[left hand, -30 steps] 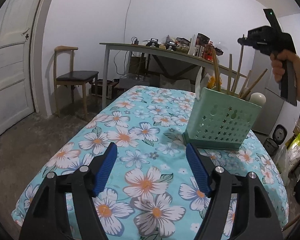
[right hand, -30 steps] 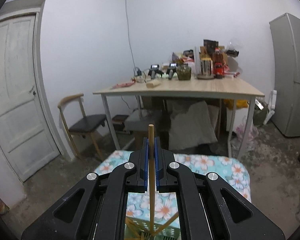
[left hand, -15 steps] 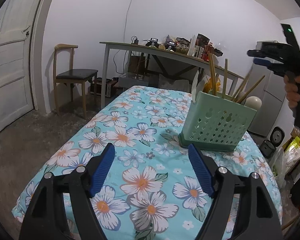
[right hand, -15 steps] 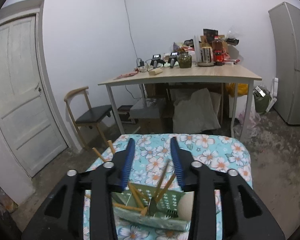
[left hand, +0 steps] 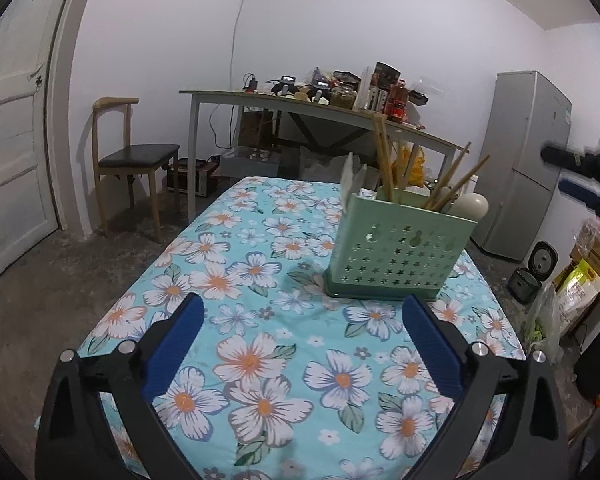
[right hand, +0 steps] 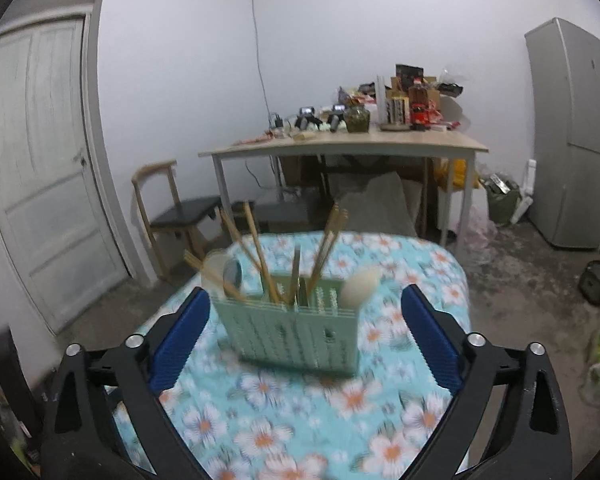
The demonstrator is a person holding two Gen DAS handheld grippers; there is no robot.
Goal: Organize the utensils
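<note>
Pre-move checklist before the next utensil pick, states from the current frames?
1. Left gripper open and empty: ok.
2. Right gripper open and empty: ok.
3. Green utensil caddy upright on the floral tablecloth: ok.
4. Chopsticks seated inside the caddy, leaning but none fallen out: ok.
5. Loose utensil left on the tablecloth to pick: none visible in either view; near edge hidden by the grippers, cannot tell.
6. Right wrist view sharp enough for aiming: not ok, caddy is motion-blurred.

Green utensil caddy (right hand: pixel 300 332) and floral tablecloth (right hand: pixel 340 420) are motion-blurred.
</note>
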